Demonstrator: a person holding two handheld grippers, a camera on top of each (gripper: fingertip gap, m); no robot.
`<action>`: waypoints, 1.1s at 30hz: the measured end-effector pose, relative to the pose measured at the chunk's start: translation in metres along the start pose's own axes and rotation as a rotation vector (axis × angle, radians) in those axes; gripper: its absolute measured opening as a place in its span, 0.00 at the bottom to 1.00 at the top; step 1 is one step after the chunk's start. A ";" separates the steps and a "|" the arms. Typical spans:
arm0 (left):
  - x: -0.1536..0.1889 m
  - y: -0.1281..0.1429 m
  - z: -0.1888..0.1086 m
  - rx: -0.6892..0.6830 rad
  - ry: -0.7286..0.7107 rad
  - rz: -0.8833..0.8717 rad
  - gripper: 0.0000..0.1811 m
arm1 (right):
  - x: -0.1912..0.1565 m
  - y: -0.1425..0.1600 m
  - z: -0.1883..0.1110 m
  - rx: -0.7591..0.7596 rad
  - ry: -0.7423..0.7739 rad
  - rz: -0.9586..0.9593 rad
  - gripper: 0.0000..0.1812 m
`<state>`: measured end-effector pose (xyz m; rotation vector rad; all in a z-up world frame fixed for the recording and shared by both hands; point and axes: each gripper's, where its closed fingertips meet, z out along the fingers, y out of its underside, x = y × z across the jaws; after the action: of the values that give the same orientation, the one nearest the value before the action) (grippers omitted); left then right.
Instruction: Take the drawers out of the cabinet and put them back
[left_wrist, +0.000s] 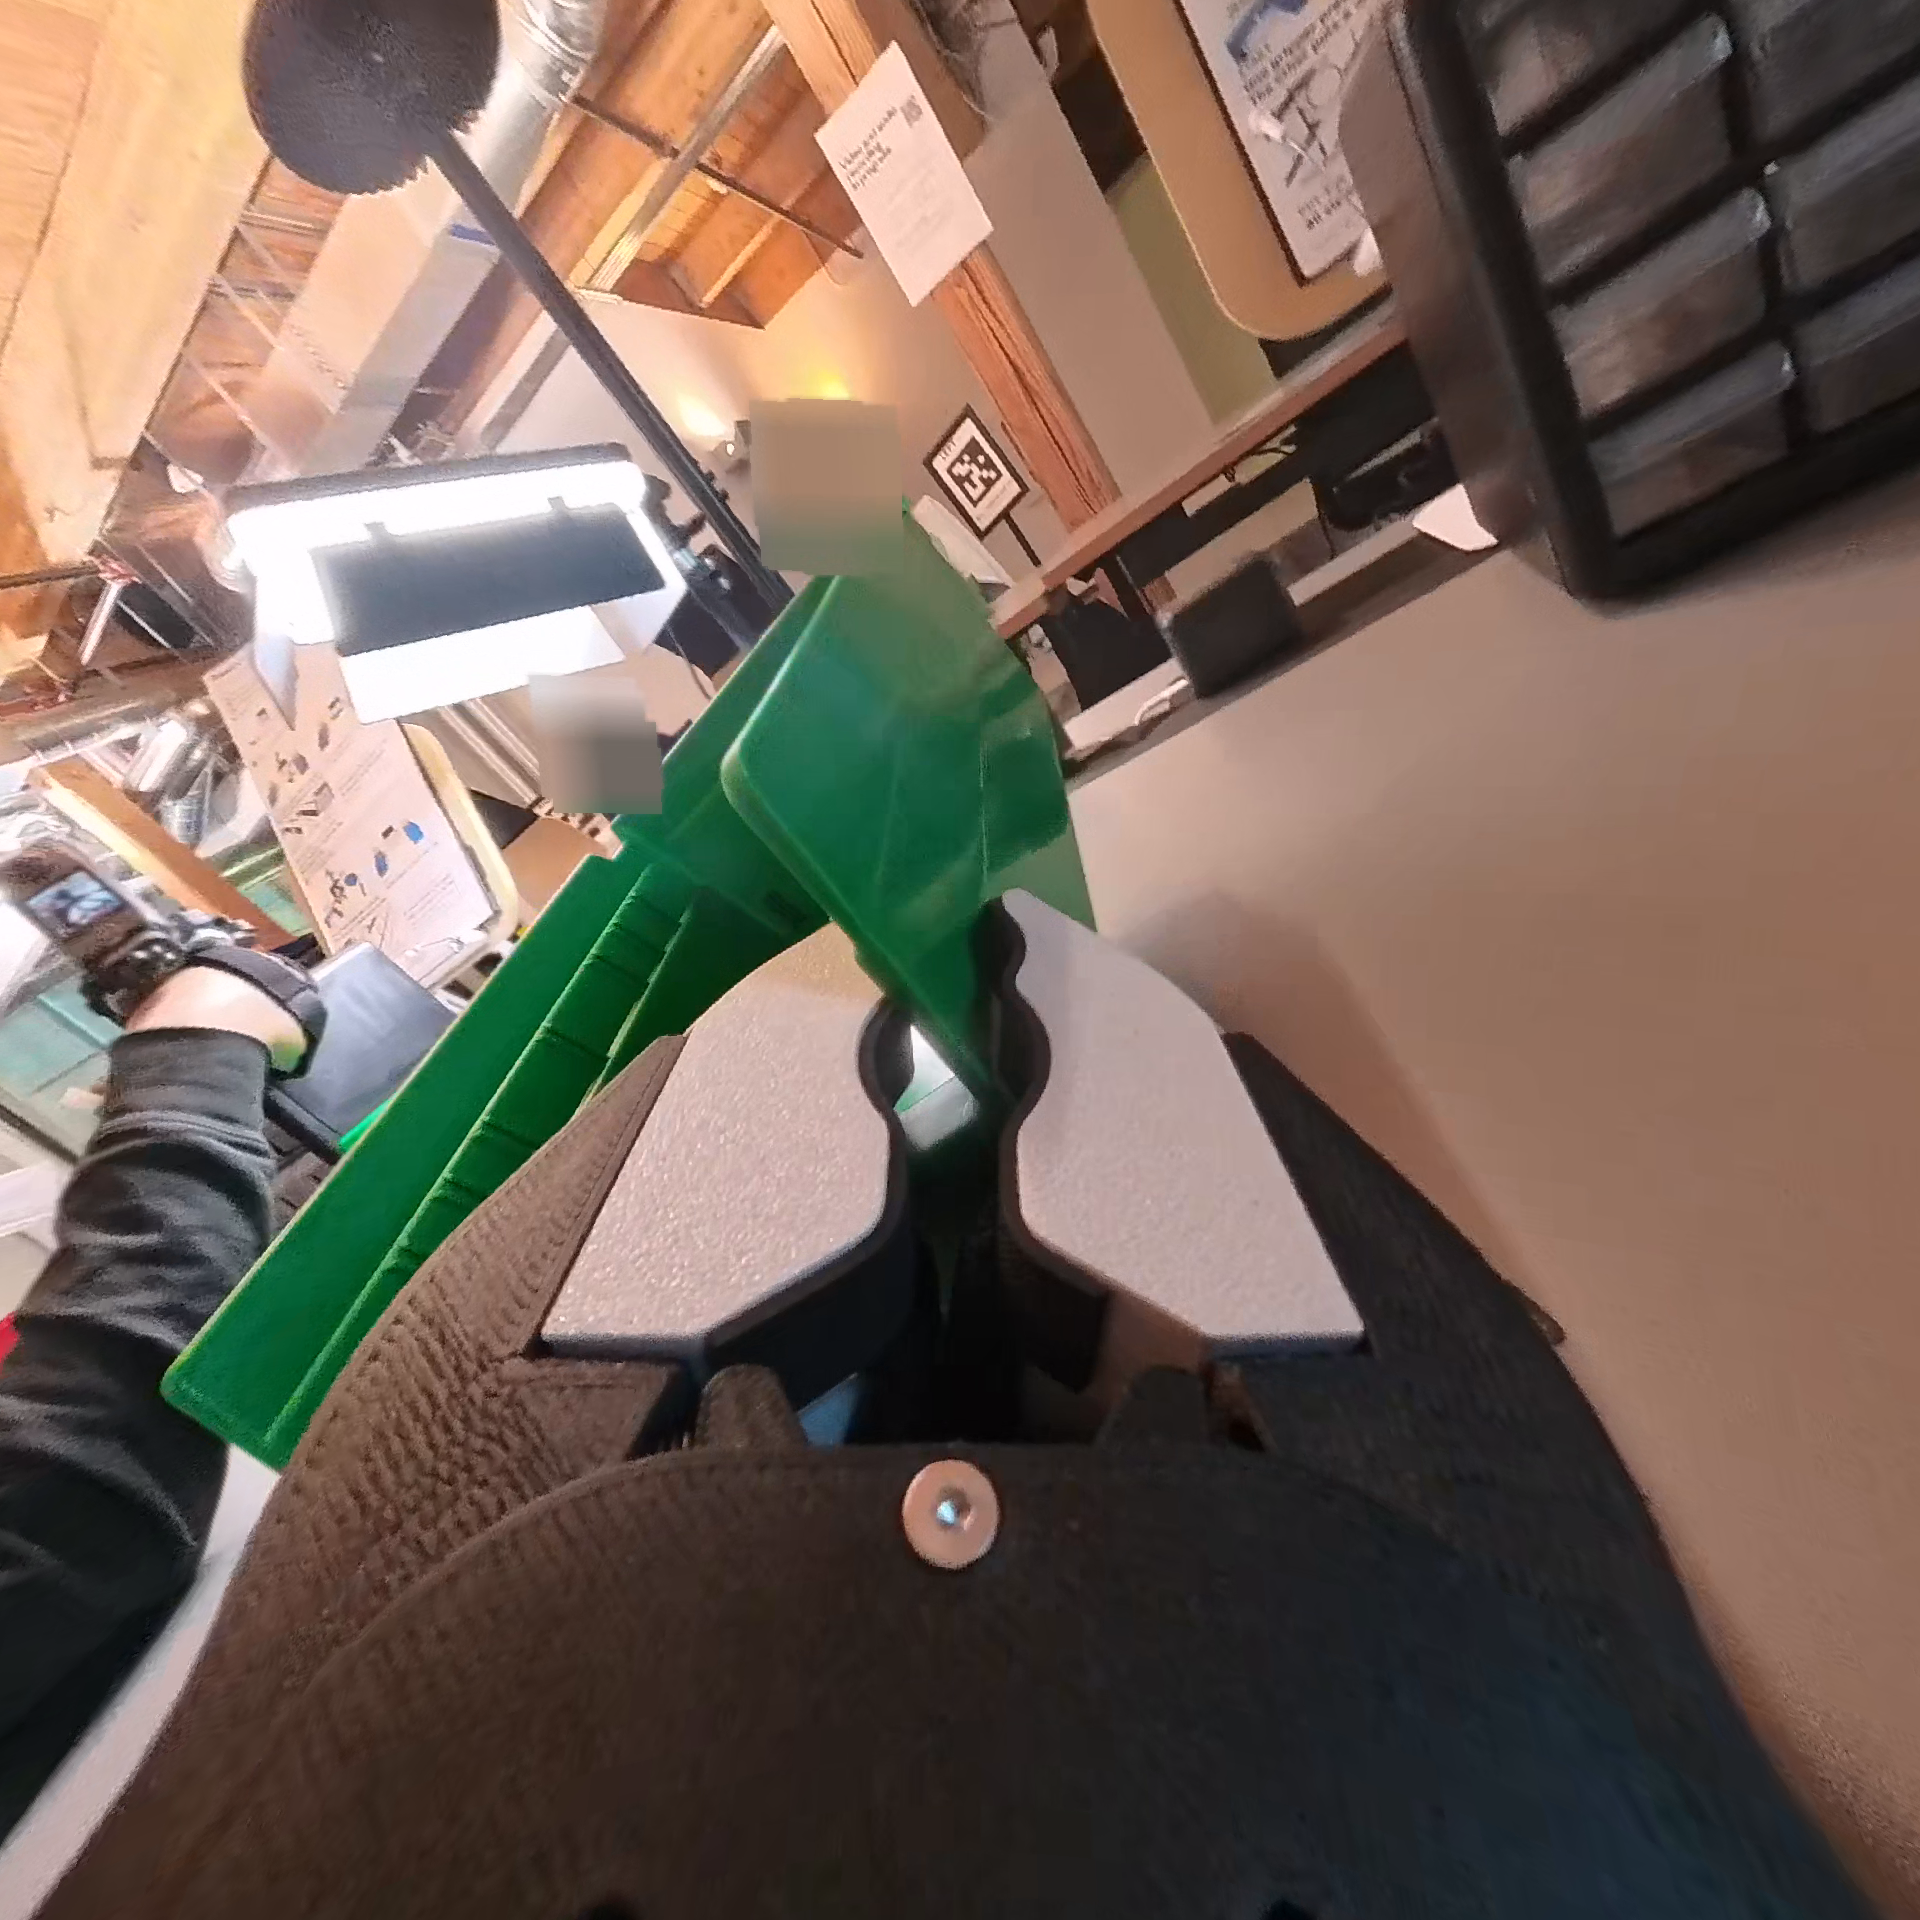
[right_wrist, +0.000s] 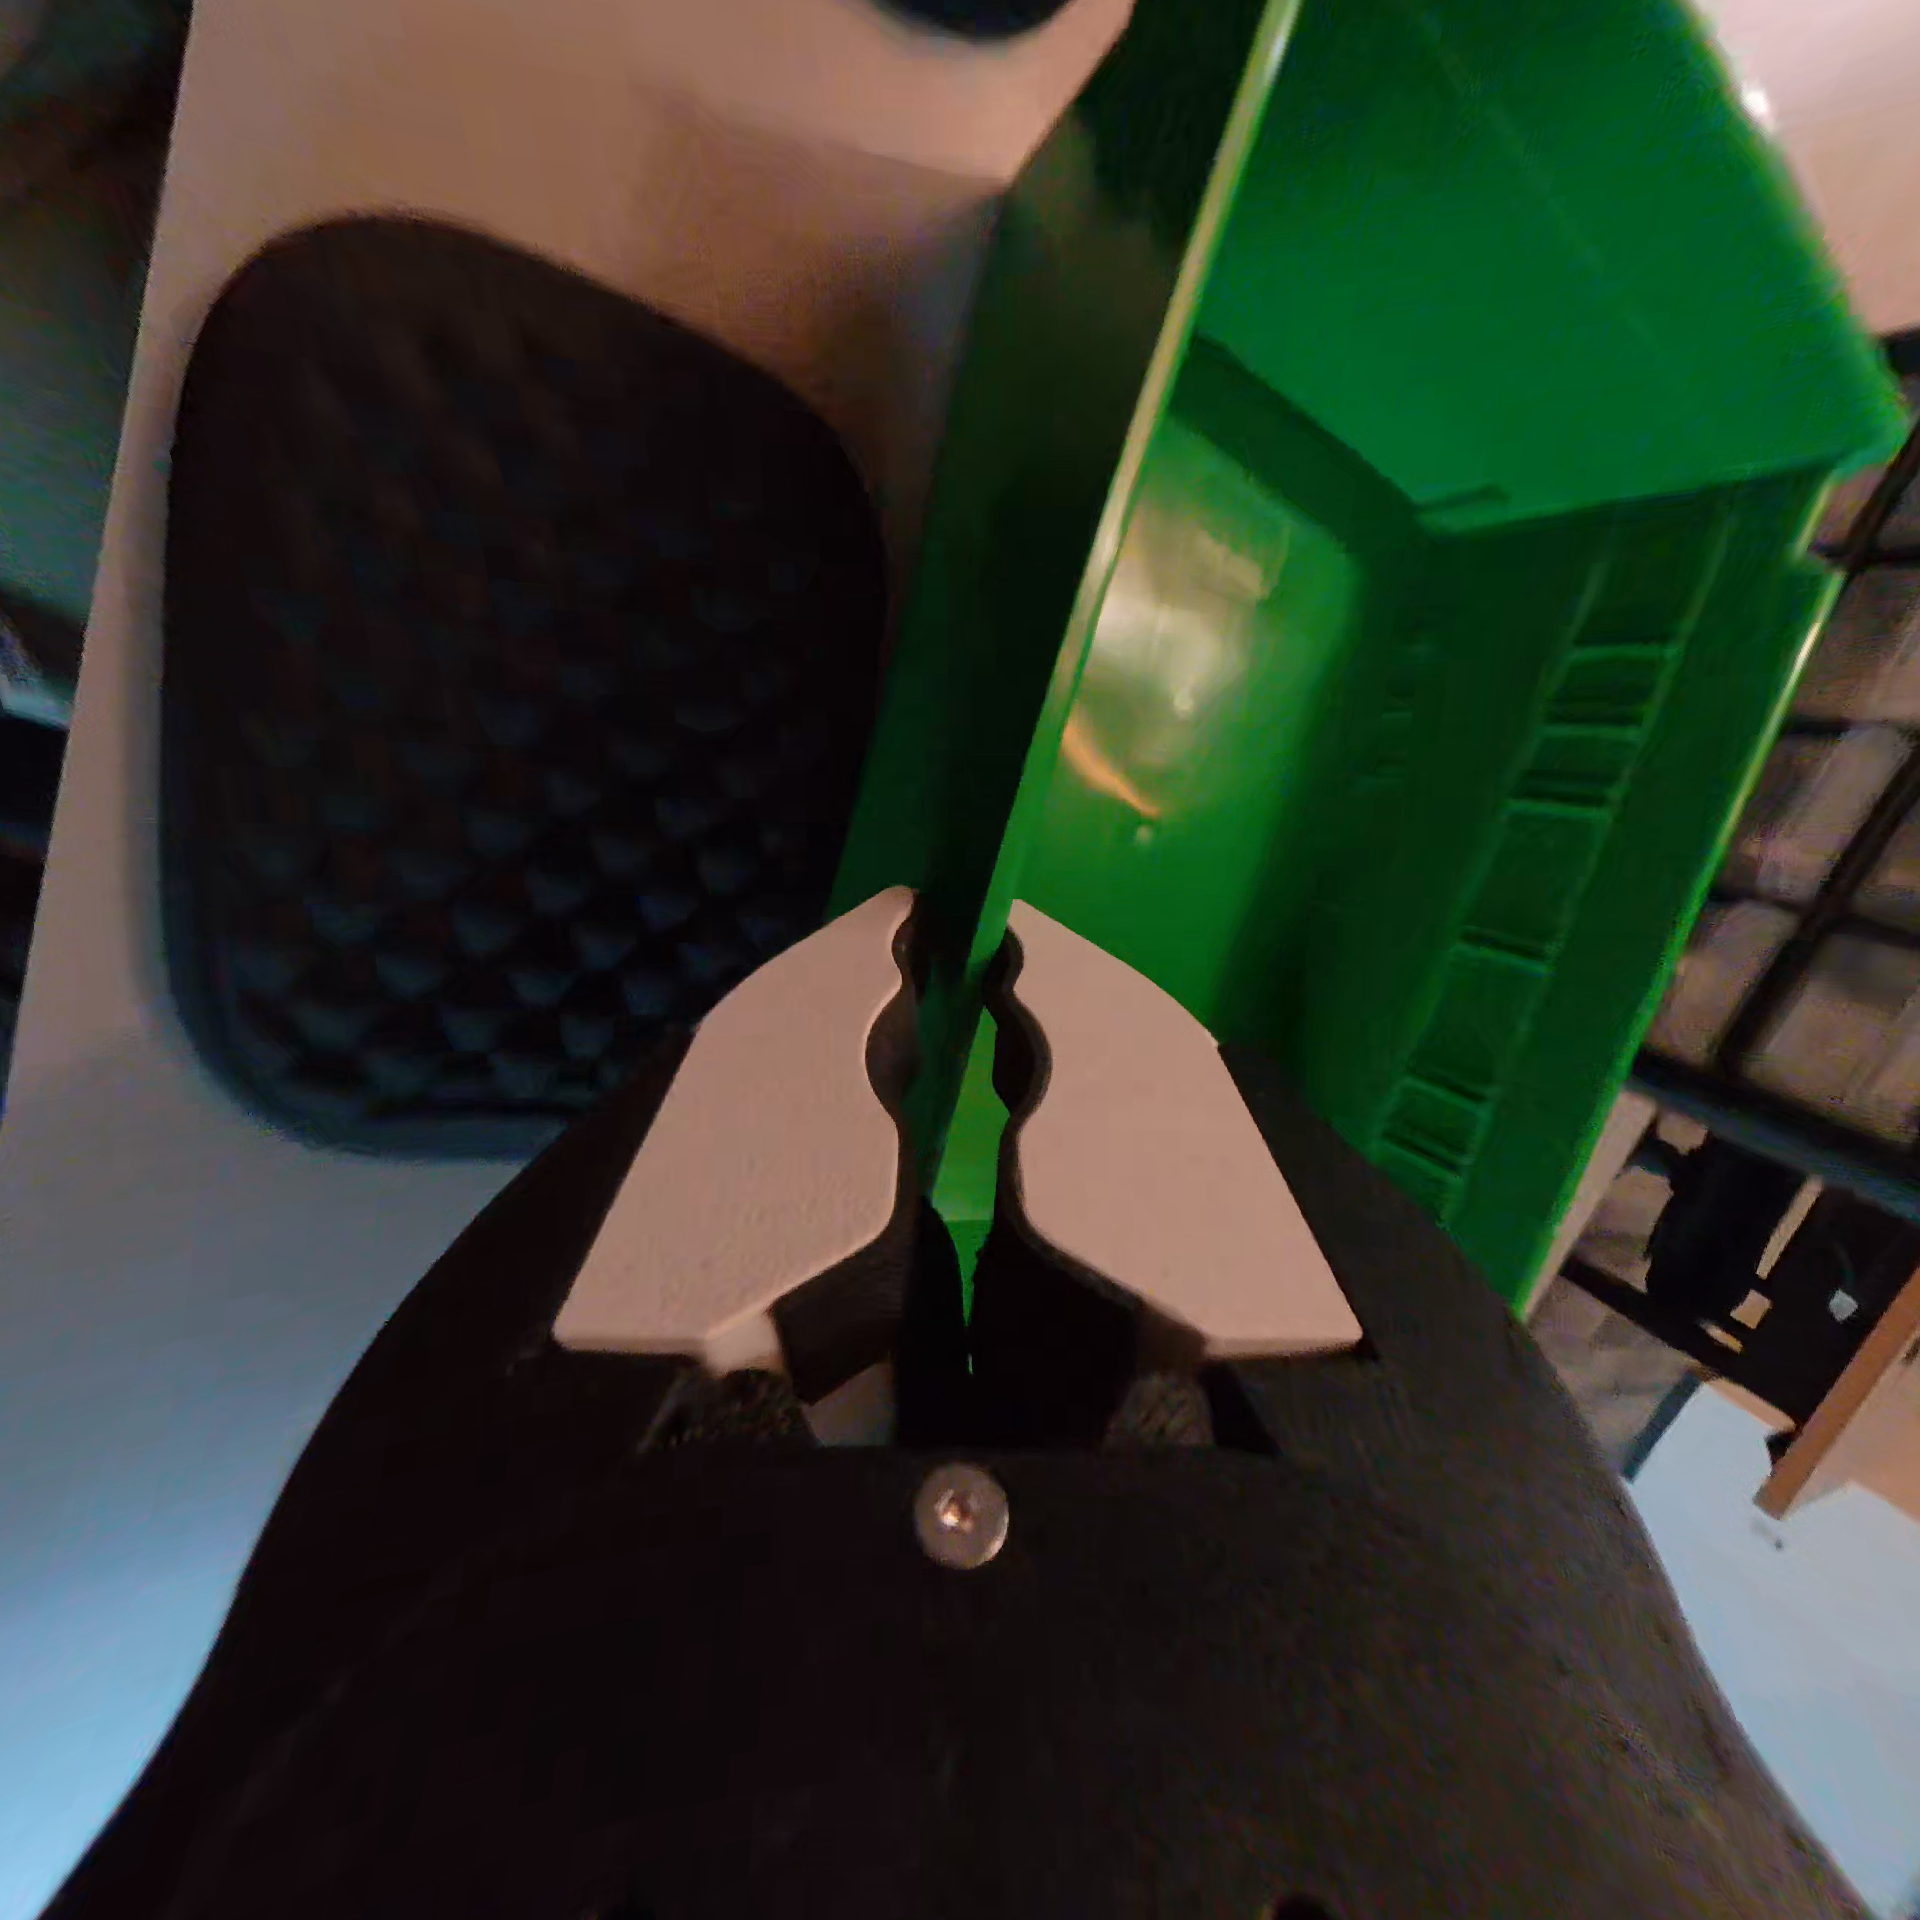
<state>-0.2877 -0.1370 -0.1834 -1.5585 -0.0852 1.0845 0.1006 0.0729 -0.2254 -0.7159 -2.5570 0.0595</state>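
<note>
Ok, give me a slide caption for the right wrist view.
Right gripper clamped on the wall of a green drawer, held above a black mat.

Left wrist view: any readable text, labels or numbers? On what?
White sheet on the wooden post: printed lines, too blurred to read.
Framed poster, top right: writing too blurred.
Wall poster, left: too small.
Marker sign: black-and-white pattern, no legible words.
Green drawer, cabinet: no writing seen.

My left gripper's (left_wrist: 987, 997) path: drawer (left_wrist: 883, 790) blocks ahead; bare table (left_wrist: 1507, 935) open right; cabinet (left_wrist: 1662, 260) stands far right. Black mat (right_wrist: 499, 686) lies left of my right gripper (right_wrist: 961, 956).
</note>
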 end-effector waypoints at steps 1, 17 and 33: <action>-0.005 -0.003 -0.002 0.015 -0.009 -0.002 0.06 | 0.006 -0.010 0.008 0.013 -0.002 0.012 0.06; -0.062 -0.084 -0.052 0.281 -0.153 -0.016 0.06 | 0.114 -0.188 0.102 0.240 0.028 0.110 0.05; 0.041 -0.169 -0.088 0.524 0.057 0.176 0.06 | 0.109 -0.077 -0.087 1.013 0.721 1.047 0.34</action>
<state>-0.1229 -0.1241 -0.0801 -1.1333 0.3558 1.0896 0.0217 0.0535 -0.0879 -1.2075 -1.0140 1.0921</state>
